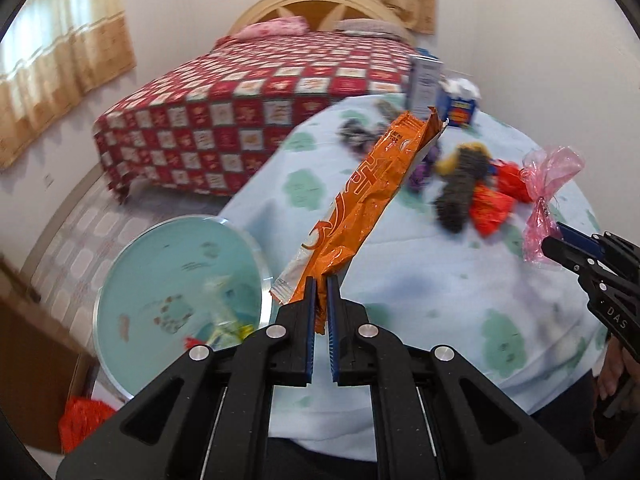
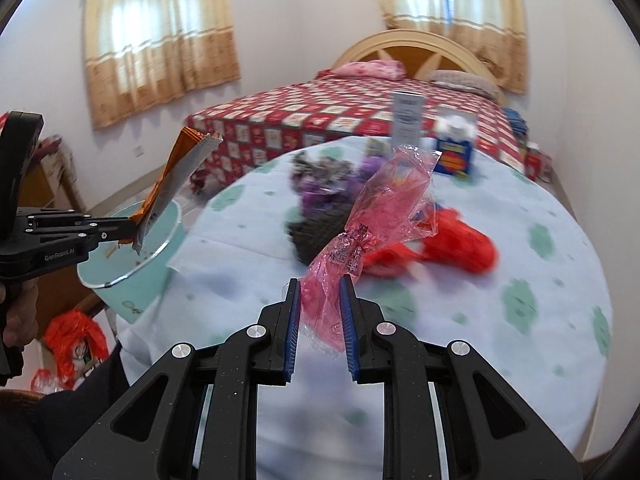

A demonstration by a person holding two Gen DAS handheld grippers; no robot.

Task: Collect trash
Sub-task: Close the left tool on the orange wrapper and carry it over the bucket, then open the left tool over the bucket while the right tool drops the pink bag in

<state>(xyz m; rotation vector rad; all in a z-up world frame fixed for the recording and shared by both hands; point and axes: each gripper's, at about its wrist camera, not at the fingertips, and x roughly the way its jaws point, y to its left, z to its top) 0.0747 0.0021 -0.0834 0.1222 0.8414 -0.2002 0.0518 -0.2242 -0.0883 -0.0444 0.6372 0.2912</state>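
Note:
My left gripper [image 1: 321, 284] is shut on the lower end of a long orange snack wrapper [image 1: 368, 196], which stands up and leans right above the table. The same wrapper [image 2: 176, 176] shows in the right wrist view, held beside the light blue trash bin [image 2: 132, 272]. In the left wrist view the bin [image 1: 180, 296] stands left of the table with some scraps inside. My right gripper [image 2: 320, 286] is shut on a crumpled pink clear plastic bag [image 2: 384, 208]. That bag [image 1: 548, 196] and the right gripper [image 1: 560, 240] appear at the right edge of the left wrist view.
A round table with a pale blue flowered cloth [image 2: 480, 320] carries red wrappers [image 2: 452, 248], dark and purple scraps [image 2: 320, 208], a blue box [image 2: 454, 156] and a white carton [image 2: 406, 120]. A bed with a red checked cover [image 1: 224, 120] stands behind. Orange bags [image 2: 72, 340] lie on the floor.

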